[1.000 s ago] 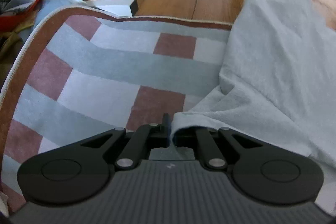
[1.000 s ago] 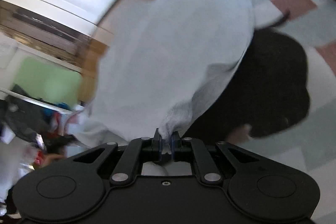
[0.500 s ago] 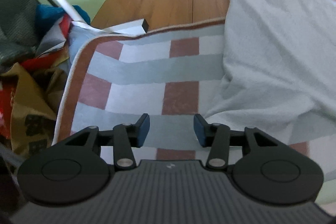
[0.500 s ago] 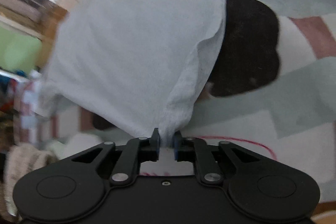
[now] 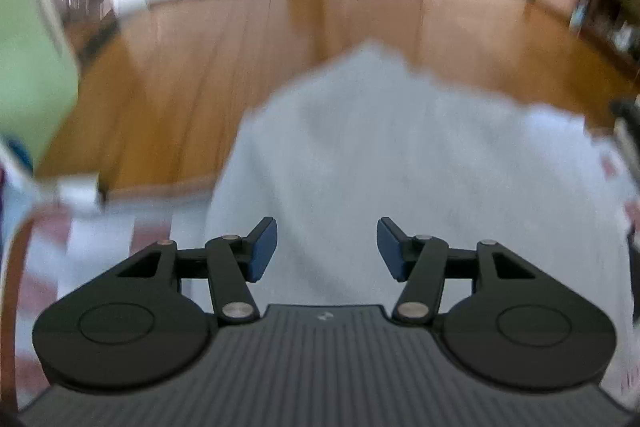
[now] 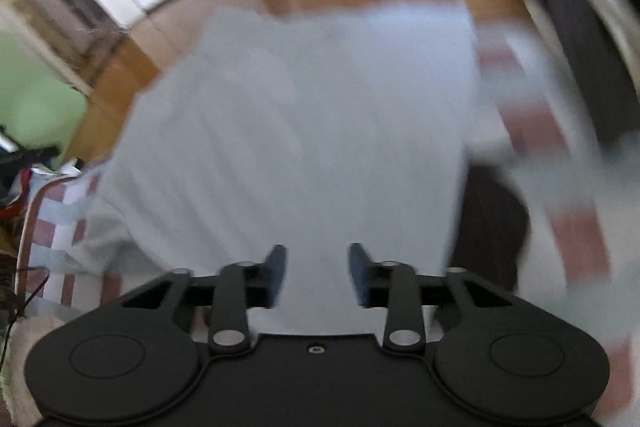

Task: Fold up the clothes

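Note:
A pale grey garment (image 5: 400, 163) lies spread on a checked rug (image 5: 92, 239), its far end reaching onto the wooden floor. Both views are blurred by motion. My left gripper (image 5: 326, 249) is open and empty, held above the garment's near left part. The garment also fills the middle of the right wrist view (image 6: 304, 131). My right gripper (image 6: 318, 275) is open and empty above the garment's near edge. A dark piece of clothing (image 6: 492, 227) lies on the rug at the garment's right side.
Wooden floor (image 5: 224, 67) stretches beyond the rug (image 6: 56, 227). A green panel (image 5: 28, 59) and a heap of mixed clothes (image 6: 16, 171) stand at the left. A dark object (image 6: 580, 59) lies at the right of the rug. Bright doors are at the back.
Both grippers have let go of the grey garment and opened. The left one opened first, the right one just now. Both have lifted and tilted up toward the room; the garment now lies flat.

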